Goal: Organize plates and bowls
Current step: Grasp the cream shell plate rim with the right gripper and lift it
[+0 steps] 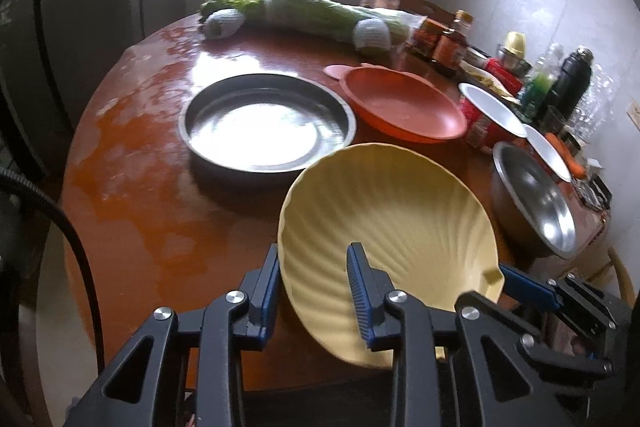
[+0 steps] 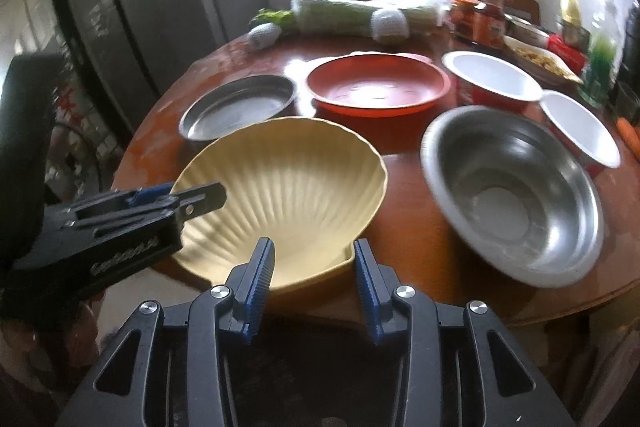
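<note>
A yellow shell-shaped plate (image 1: 392, 219) is tilted up over the near table edge; it also shows in the right wrist view (image 2: 288, 187). My left gripper (image 1: 314, 267) has its fingers on either side of the plate's left rim and grips it. My right gripper (image 2: 314, 263) is open, its fingers straddling the plate's near hinge tab without closing on it. On the table stand a flat steel pan (image 1: 264, 123), an orange-red plate (image 1: 404, 107), a steel bowl (image 2: 516, 191) and two white-lined red bowls (image 2: 492, 79).
The round brown table (image 1: 152, 195) carries wrapped cabbage (image 1: 320, 15), jars and sauce bottles (image 1: 452, 39) and a black flask (image 1: 568, 83) along its far and right side. A dark fridge (image 2: 132, 7) stands left of it.
</note>
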`<state>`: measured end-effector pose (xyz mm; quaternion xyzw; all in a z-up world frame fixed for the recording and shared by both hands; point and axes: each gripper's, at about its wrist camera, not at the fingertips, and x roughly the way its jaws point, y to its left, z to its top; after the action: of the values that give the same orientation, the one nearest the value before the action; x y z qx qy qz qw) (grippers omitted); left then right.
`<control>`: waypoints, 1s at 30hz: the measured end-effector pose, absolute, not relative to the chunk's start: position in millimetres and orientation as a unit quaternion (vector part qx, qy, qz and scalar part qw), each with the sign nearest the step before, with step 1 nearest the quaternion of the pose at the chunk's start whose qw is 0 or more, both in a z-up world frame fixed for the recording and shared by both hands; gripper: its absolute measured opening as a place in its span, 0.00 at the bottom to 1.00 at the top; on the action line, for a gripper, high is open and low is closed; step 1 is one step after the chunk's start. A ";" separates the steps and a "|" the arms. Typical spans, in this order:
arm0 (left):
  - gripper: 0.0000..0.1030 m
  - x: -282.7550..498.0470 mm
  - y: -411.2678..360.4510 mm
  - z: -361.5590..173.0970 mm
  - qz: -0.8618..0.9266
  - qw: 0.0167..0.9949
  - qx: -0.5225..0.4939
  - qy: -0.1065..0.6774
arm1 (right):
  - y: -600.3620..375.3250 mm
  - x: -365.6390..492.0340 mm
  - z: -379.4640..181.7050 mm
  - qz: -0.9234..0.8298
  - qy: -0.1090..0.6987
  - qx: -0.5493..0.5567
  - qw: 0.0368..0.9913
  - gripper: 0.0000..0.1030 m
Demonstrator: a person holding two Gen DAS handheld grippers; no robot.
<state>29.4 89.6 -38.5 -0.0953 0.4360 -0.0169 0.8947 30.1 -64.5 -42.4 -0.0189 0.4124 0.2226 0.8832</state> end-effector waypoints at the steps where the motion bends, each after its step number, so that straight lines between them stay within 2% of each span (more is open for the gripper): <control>1: 0.31 29.7 92.0 -38.4 -0.014 0.895 -0.096 0.435 | -60.4 29.6 -42.6 0.227 0.413 -0.024 0.882 0.41; 30: 0.31 41.3 115.4 -36.7 0.019 0.894 -0.081 0.441 | -36.8 21.2 -36.4 0.286 0.422 -0.037 0.860 0.42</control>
<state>41.3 115.4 -36.7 -0.0809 0.4410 0.0186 0.8936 21.2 -36.8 -36.4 -0.0365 0.4217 0.2863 0.8596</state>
